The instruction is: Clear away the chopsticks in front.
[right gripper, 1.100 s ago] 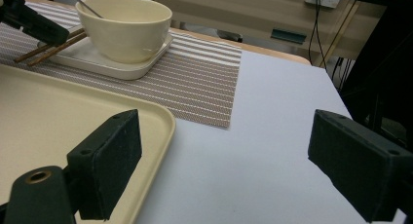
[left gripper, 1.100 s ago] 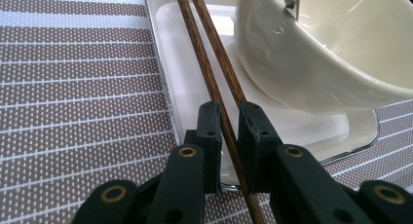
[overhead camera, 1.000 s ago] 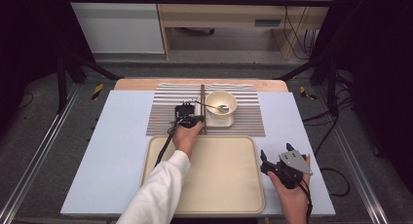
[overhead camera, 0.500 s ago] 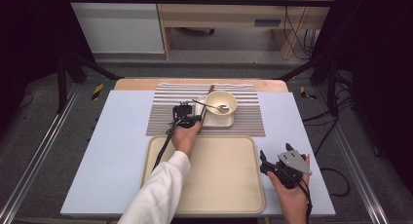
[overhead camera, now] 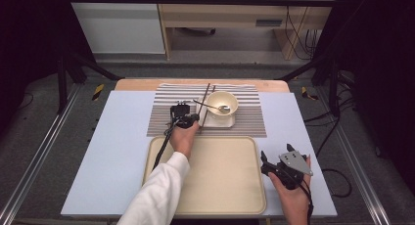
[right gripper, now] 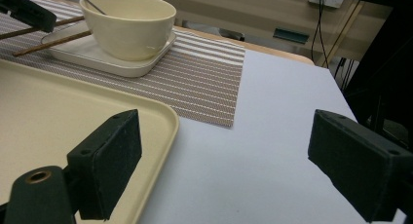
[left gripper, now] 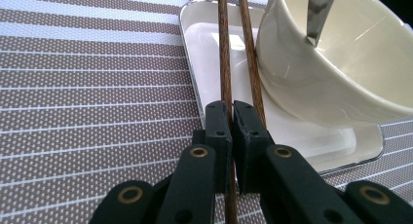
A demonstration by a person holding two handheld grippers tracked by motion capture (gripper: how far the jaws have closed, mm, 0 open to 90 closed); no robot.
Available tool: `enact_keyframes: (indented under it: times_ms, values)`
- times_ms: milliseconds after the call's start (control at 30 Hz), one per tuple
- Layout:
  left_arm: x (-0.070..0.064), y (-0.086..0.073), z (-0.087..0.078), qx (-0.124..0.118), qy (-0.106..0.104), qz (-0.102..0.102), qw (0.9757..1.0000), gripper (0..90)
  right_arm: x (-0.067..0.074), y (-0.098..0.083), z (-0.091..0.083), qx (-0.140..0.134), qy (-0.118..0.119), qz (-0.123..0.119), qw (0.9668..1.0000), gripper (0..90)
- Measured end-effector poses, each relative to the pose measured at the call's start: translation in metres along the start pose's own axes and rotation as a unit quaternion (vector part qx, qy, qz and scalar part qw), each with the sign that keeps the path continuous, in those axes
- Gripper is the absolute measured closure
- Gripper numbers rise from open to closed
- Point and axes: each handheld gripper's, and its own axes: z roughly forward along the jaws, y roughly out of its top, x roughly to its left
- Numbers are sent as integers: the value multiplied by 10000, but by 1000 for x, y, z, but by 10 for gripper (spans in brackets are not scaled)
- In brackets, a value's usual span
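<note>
Chopsticks point(left gripper: 225, 63) are being pinched near their near end by the left gripper point(left gripper: 232, 118), jaws clamped tight on one wooden stick while the second stick is lying just beside it, right up against the cream bowl point(left gripper: 336, 63). The sticks are being held over the left edge of the white square plate point(left gripper: 209, 48) that the bowl is sitting on, with a metal spoon point(overhead camera: 215, 107) resting inside the bowl. All of that is being carried by the striped placemat point(overhead camera: 161, 117). Closer in, the beige tray point(overhead camera: 230, 186) is lying on the table point(overhead camera: 112, 151). The right gripper point(overhead camera: 266, 162) is being held wide open beside the tray's right edge, nothing between its pads.
</note>
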Motion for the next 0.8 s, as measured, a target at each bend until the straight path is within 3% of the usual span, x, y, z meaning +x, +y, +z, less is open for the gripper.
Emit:
enact_keyframes:
  times_ms: [267,467,800]
  values:
    - [2,4,-16,-126,-35,10,9999,857,1,0,0,-7,18,-6,10000,125]
    - [7,5,-32,-240,-28,-92,9997,857,1,0,0,-9,47,-16,10000,115]
    - [20,-9,-62,-395,-53,-290,9988,857,3,0,2,3,152,-114,9998,64]
